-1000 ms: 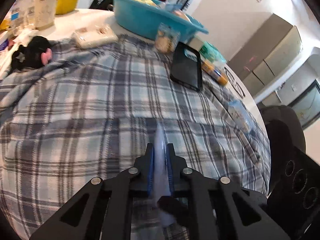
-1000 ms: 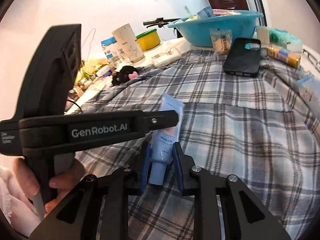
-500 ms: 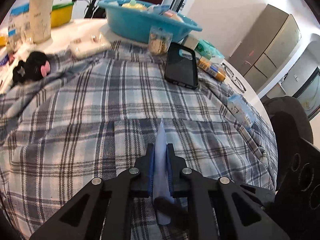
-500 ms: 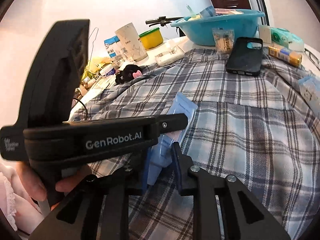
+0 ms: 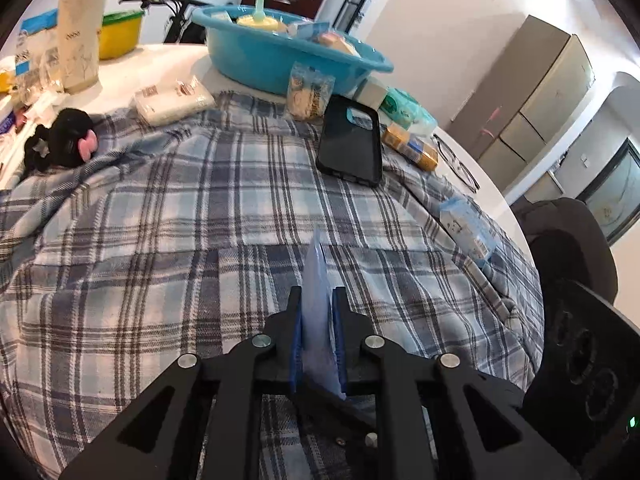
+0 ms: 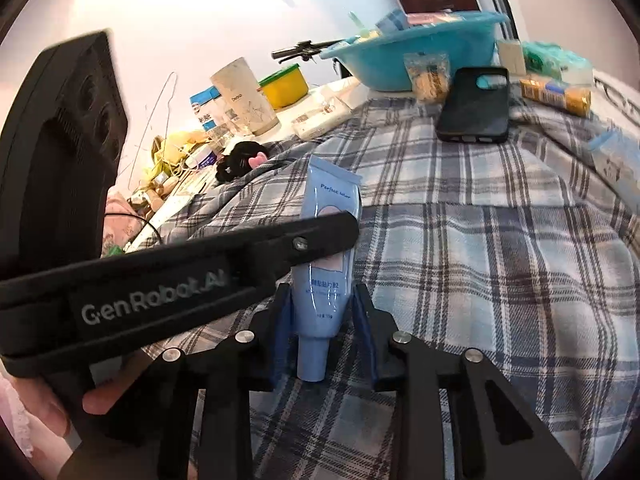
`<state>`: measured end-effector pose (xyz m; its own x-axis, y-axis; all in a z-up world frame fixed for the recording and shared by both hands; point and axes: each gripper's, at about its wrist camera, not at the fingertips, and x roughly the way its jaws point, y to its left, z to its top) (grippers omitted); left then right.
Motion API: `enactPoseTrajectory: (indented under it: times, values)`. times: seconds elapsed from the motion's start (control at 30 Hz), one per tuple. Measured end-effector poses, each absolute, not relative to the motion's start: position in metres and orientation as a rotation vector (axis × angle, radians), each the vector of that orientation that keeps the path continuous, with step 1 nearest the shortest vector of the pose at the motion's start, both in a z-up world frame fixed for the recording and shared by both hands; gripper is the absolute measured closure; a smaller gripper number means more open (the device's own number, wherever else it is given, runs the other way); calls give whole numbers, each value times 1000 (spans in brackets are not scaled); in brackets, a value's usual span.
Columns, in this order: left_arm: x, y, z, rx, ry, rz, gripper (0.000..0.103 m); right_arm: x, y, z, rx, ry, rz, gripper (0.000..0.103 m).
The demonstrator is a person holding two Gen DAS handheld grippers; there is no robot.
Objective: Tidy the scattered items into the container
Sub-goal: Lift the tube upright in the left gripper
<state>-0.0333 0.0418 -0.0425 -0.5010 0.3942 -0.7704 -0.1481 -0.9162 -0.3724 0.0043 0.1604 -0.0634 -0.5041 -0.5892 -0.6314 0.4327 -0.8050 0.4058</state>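
Right wrist view: the left claw (image 6: 344,232) pinches the pale blue tube (image 6: 326,264) from nine o'clock, while the right claw (image 6: 320,320) has just been opening, its pads flanking the tube's cap end with small gaps. Toward twelve o'clock a black phone case (image 6: 474,106) and snack packet (image 6: 428,76) lie before the blue basin (image 6: 420,64); open plaid cloth (image 6: 500,260) covers the desk between.
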Motion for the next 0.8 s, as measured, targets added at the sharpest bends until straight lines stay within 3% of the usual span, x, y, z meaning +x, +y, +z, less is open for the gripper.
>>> enactPoseTrajectory:
  times: [0.37,0.53,0.8]
  values:
    - [-27,35,-39,-1300,-404,2481,89,3,159,-60,1056,-280,-2241,73]
    - [-23,29,-21,-1189,-387,2557,89,7,162,-51,1028,-241,-2279,55]
    - [-24,1,2,-1053,-390,2741,89,5,181,-40,1020,-167,-2442,50]
